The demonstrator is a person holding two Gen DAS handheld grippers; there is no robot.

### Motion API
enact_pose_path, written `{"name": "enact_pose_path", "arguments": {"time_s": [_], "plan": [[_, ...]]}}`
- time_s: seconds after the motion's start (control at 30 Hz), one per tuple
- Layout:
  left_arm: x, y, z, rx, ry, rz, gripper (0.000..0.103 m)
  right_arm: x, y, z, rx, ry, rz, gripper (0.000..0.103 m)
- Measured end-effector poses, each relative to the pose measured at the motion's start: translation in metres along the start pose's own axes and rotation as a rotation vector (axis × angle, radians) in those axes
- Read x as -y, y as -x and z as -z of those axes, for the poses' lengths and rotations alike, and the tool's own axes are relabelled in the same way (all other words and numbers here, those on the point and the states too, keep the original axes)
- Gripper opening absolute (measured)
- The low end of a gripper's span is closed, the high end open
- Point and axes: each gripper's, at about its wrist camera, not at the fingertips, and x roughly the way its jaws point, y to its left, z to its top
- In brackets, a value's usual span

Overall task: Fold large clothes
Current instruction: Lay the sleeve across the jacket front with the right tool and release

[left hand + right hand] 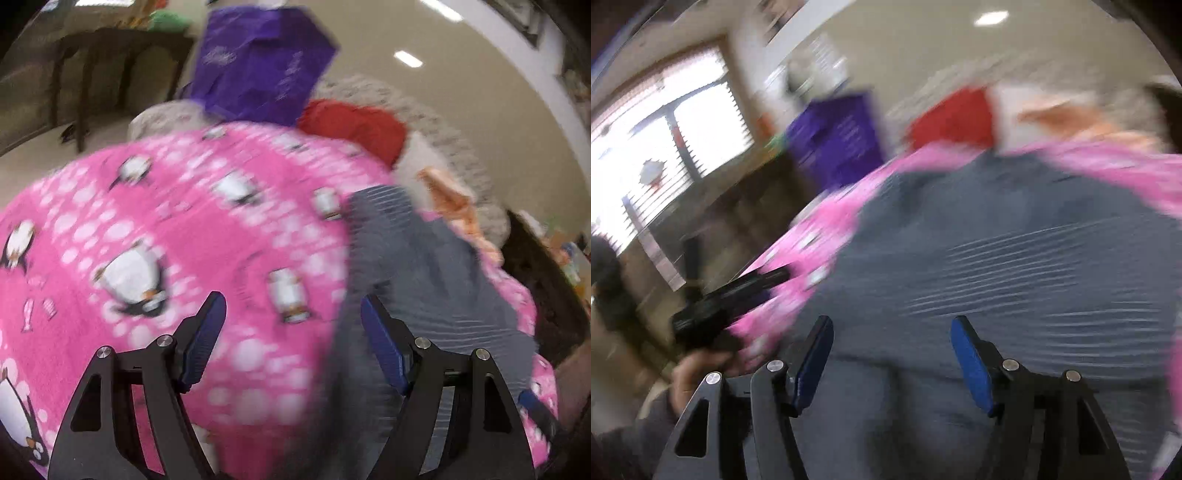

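A grey garment with thin pale stripes [424, 266] lies spread on a pink fleece blanket printed with penguins [184, 221]. My left gripper [291, 299] hovers open over the garment's left edge, one finger above the blanket and one above the grey cloth, with nothing between its pads. In the right wrist view the grey garment [997, 240] fills the middle, and my right gripper [892, 321] is open just above it, holding nothing. A hand [698, 369] holds the black body of the left gripper [731, 295] at the blanket's [812, 229] left side. Both views are motion-blurred.
Beyond the blanket stand a purple bag [258, 62], a red cloth [354, 125] and an orange cloth [454, 203] on a beige shaggy cover [424, 107]. A dark table [110, 55] stands at the back left. A bright window with blinds [665, 129] is on the left.
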Motion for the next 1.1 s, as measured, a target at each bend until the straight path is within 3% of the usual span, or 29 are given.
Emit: {"name": "enact_pose_path", "arguments": {"time_s": [0.07, 0.1, 0.13, 0.2, 0.23, 0.27, 0.37, 0.5, 0.6, 0.67, 0.77, 0.83, 0.93, 1.1], "plan": [[0.025, 0.004, -0.001, 0.007, -0.069, 0.063, 0.076, 0.041, 0.025, -0.001, 0.069, -0.073, 0.118, 0.042], [0.046, 0.002, 0.001, 0.001, -0.135, 0.104, 0.076, 0.065, 0.032, 0.001, 0.069, -0.122, 0.105, 0.035], [0.058, -0.002, 0.003, -0.014, -0.177, 0.120, 0.076, 0.080, 0.029, 0.002, 0.035, -0.143, 0.085, 0.029], [0.083, -0.022, 0.010, -0.071, -0.258, 0.140, 0.072, 0.115, 0.012, 0.010, -0.071, -0.119, 0.222, 0.014], [0.090, -0.035, 0.014, -0.111, -0.278, 0.128, 0.068, 0.133, 0.007, 0.017, -0.098, -0.146, 0.245, 0.014], [0.092, -0.046, 0.016, -0.144, -0.293, 0.112, 0.066, 0.159, 0.005, 0.026, -0.127, -0.231, 0.200, 0.014], [0.086, -0.081, 0.029, -0.256, -0.299, 0.052, 0.064, 0.175, 0.013, 0.027, -0.093, -0.304, 0.110, 0.014], [0.078, -0.076, 0.025, -0.234, -0.252, 0.092, 0.064, 0.173, 0.019, 0.018, -0.126, -0.299, 0.121, 0.016], [0.075, -0.076, 0.023, -0.227, -0.240, 0.093, 0.064, 0.166, 0.038, -0.014, 0.022, -0.274, 0.180, 0.017], [0.074, -0.068, 0.025, -0.207, -0.247, 0.060, 0.064, 0.171, 0.035, -0.034, 0.060, -0.294, 0.255, 0.017], [0.067, -0.061, 0.026, -0.172, -0.225, -0.030, 0.064, 0.184, 0.008, -0.049, 0.029, -0.300, 0.365, 0.016], [0.058, -0.067, 0.025, -0.188, -0.184, -0.060, 0.064, 0.206, -0.024, -0.049, -0.059, -0.299, 0.431, 0.016], [0.057, -0.066, 0.026, -0.188, -0.188, -0.062, 0.064, 0.222, -0.029, -0.044, -0.058, -0.278, 0.429, 0.018], [0.060, -0.063, 0.026, -0.172, -0.196, -0.065, 0.064, 0.210, 0.004, -0.045, -0.003, -0.254, 0.377, 0.018]]}}
